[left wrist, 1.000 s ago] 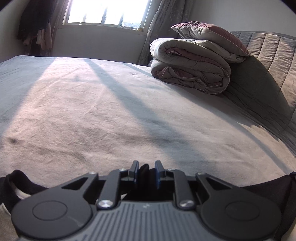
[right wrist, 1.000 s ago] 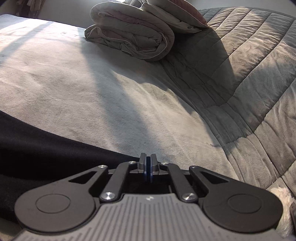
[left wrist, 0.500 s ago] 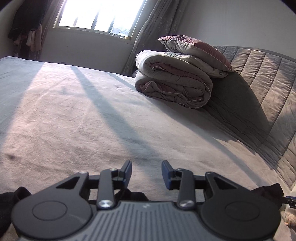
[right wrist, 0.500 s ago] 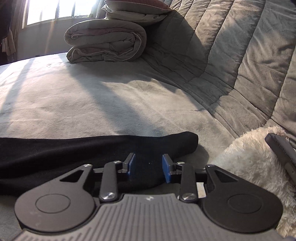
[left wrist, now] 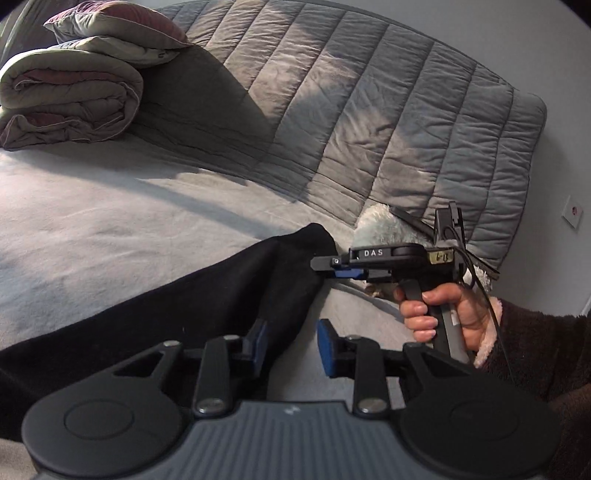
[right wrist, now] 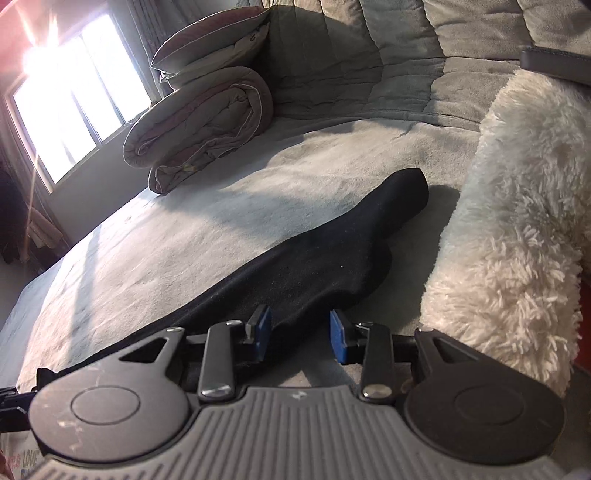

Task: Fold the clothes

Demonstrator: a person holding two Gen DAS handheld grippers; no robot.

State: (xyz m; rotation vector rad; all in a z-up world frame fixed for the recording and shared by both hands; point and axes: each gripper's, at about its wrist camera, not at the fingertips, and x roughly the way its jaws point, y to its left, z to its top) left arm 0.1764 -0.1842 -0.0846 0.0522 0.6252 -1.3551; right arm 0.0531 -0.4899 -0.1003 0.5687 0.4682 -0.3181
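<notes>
A black garment (left wrist: 192, 302) lies folded in a long band across the grey bed (left wrist: 92, 221), its rounded end toward the headboard. My left gripper (left wrist: 291, 349) is open, just above the garment's near edge, with nothing clamped. In the left wrist view a hand (left wrist: 439, 314) holds my right gripper (left wrist: 341, 268) side-on beside the garment's end. In the right wrist view that right gripper (right wrist: 301, 336) is open, and the black garment (right wrist: 314, 254) runs between its blue pads without being pinched.
A rolled duvet (left wrist: 70, 99) with a pillow (left wrist: 110, 33) on top sits by the quilted headboard (left wrist: 388, 122). A fluffy white item (right wrist: 517, 229) lies right of the garment's end. A window (right wrist: 70, 103) glares at the far side.
Both grippers were shut on the black garment a second ago and have since opened and let it go. The left gripper has swung right, now facing the headboard and the right gripper.
</notes>
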